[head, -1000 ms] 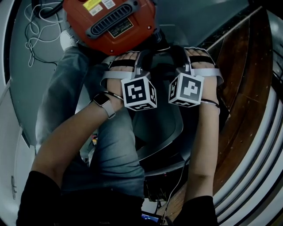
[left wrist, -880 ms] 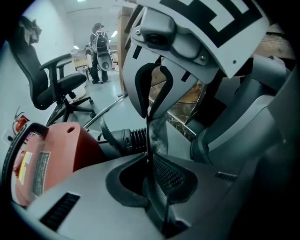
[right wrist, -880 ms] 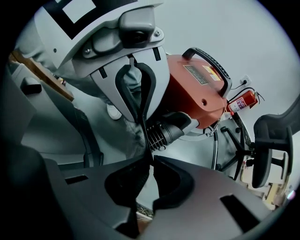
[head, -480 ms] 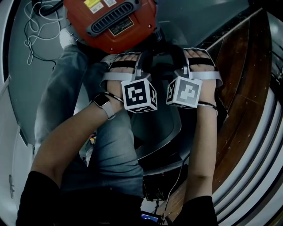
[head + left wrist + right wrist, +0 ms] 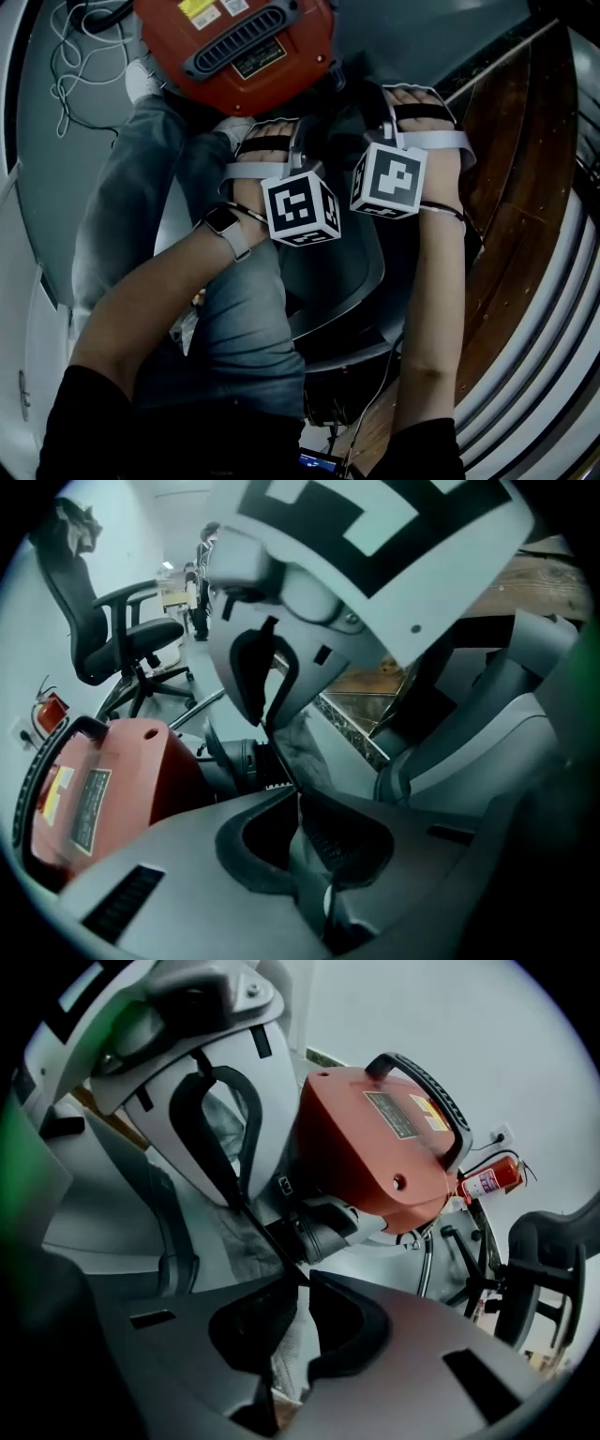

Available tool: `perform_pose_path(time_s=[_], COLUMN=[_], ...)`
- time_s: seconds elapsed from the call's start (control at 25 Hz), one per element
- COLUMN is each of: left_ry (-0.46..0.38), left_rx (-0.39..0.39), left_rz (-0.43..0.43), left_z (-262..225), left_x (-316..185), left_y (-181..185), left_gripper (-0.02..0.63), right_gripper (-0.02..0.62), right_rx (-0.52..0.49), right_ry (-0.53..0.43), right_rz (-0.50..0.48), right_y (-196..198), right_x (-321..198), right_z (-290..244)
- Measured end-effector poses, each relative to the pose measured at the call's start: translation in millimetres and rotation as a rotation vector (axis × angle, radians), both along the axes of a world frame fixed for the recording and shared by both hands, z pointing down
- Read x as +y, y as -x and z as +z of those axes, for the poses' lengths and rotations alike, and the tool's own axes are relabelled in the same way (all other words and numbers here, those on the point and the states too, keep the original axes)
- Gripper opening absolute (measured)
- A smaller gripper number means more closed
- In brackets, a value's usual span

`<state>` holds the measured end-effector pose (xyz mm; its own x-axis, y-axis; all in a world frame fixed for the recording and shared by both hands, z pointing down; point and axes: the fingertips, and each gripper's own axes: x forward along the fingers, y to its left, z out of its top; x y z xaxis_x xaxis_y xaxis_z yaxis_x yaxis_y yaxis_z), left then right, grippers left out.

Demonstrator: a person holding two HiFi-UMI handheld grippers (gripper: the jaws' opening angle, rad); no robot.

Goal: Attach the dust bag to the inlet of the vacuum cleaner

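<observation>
Nearest to me, my left gripper [image 5: 295,797] is clenched, its tips all but meeting on a thin fold of the grey dust bag [image 5: 298,747]. My right gripper [image 5: 305,1286] is clamped the same way, with the bag's pale mesh cloth showing in the slot between its jaws. So I hold the bag by two pinches of fabric, and it hangs between my two tools, which sit close side by side in the head view. Just past the cloth is the black round inlet [image 5: 234,761], sticking out of the red vacuum cleaner [image 5: 234,47]. The bag is right in front of the inlet, but I cannot tell whether its mouth is over the rim yet. Further off stand an office chair [image 5: 112,639] and a fire extinguisher [image 5: 487,1180] by the wall. My main worry is the grip: both holds are on soft cloth rather than a stiff collar, so pushing onto the inlet could drag the fabric out of one pinch. The mouth would then go on crooked or drop off. If I spread my hands unevenly, the opening would skew and catch on one side of the rim. Nothing I can see braces the vacuum, so a firm shove might slide it away instead of seating the bag.
</observation>
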<state>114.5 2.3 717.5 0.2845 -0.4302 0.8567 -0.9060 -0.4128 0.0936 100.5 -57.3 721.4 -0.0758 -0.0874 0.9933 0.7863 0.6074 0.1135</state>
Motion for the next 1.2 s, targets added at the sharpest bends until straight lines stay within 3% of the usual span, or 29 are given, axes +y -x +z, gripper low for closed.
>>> perform_pose_path(time_s=[0.12, 0.4, 0.56, 0.8, 1.04, 1.2], left_ry=[-0.015, -0.012, 0.01, -0.02, 0.022, 0.032], left_rx=[-0.015, -0.03, -0.041, -0.077, -0.047, -0.049], left_rz=[0.016, -0.055, -0.064, -0.001, -0.114, -0.142], left_z=[-8, -6, -1, -7, -3, 1], left_x=[-3, -13, -10, -2, -12, -11], left_y=[-1, 22, 20, 12, 29, 29], left_gripper=[0.025, 0.017, 0.018, 0.017, 0.015, 0.015], right_gripper=[0.046, 0.046, 0.046, 0.046, 0.046, 0.046], right_rx=[-0.005, -0.049, -0.054, -0.036, -0.081, -0.071], right_ry=[0.005, -0.004, -0.02, -0.007, 0.009, -0.019], right_rz=[-0.003, 0.143, 0.111, 0.062, 0.186, 0.16], right_y=[3, -10, -1, 13, -3, -1], right_x=[-3, -12, -12, -7, -15, -14], right_z=[1, 1, 0, 0, -1, -1])
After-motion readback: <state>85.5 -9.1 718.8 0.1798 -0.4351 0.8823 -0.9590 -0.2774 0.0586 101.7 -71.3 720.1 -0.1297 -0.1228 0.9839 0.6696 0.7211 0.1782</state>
